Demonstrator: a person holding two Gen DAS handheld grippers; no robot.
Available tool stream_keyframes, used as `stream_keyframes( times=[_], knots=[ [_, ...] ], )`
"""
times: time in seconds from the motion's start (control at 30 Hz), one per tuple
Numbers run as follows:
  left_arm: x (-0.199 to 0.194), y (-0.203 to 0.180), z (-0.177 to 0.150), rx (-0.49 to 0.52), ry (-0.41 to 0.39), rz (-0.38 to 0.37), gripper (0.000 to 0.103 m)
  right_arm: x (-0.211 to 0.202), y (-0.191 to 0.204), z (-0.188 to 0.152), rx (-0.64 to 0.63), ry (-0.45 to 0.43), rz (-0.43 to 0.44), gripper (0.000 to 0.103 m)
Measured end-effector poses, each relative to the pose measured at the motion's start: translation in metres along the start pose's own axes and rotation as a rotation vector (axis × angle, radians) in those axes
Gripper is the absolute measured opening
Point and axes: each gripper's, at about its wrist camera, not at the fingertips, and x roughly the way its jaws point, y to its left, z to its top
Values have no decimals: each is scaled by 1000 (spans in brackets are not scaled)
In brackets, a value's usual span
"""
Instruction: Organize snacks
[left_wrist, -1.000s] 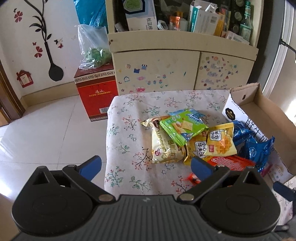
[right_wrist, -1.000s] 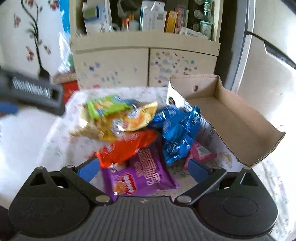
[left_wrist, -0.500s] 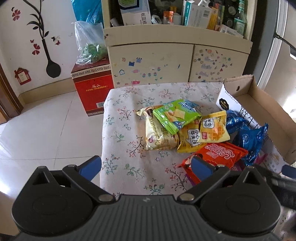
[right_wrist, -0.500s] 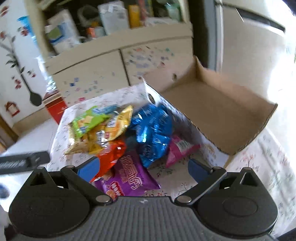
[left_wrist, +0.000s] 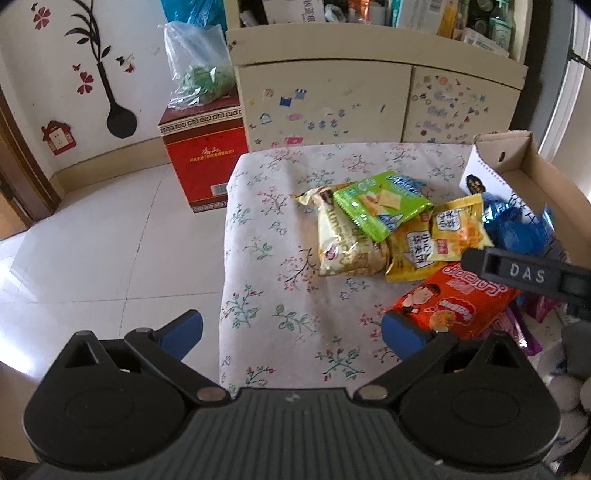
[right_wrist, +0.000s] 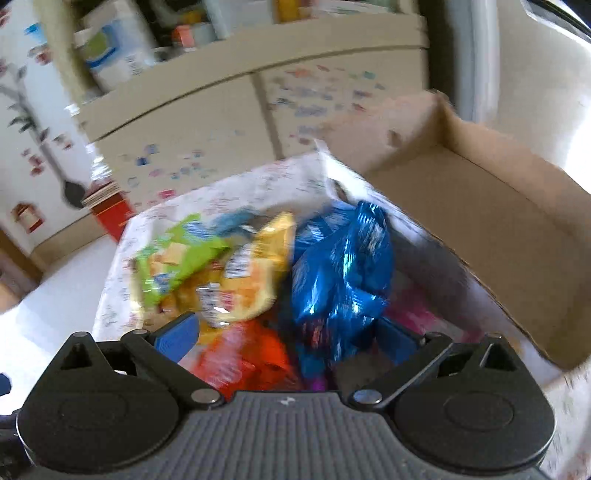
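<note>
A pile of snack packets lies on the floral-cloth table (left_wrist: 266, 280): a green packet (left_wrist: 380, 203), a cream packet (left_wrist: 343, 243), yellow packets (left_wrist: 458, 229), an orange-red packet (left_wrist: 454, 306) and blue foil packets (right_wrist: 343, 269). An open cardboard box (right_wrist: 491, 221) stands to their right. My left gripper (left_wrist: 291, 332) hovers open over the table's near left edge, holding nothing. My right gripper (right_wrist: 288, 339) is open low over the pile, with the orange-red packet (right_wrist: 243, 358) and blue foil between its fingers; that view is blurred. The right gripper's body (left_wrist: 524, 273) shows in the left wrist view.
A cream cabinet (left_wrist: 369, 99) with stickers and cluttered shelves stands behind the table. A red carton (left_wrist: 205, 162) topped by a plastic bag sits on the tiled floor at the left. The cardboard box's inside is bare.
My right gripper has dropped closer onto the snack pile, toward the blue and orange packets, and now shows in the left wrist view. My left gripper has drifted slightly back.
</note>
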Motion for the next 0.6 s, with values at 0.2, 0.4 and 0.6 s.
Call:
stream_keyframes(
  times=[0.2, 0.4, 0.6],
  knots=[
    [5, 9, -2, -29, 23, 21, 102, -16, 17, 5, -11, 57, 141, 103],
    [1, 6, 0, -33, 23, 0, 102, -42, 36, 10, -136, 93, 27, 103],
    [-4, -7, 2, -18, 28, -43, 102, -71, 37, 19, -248, 71, -95, 103]
  ],
)
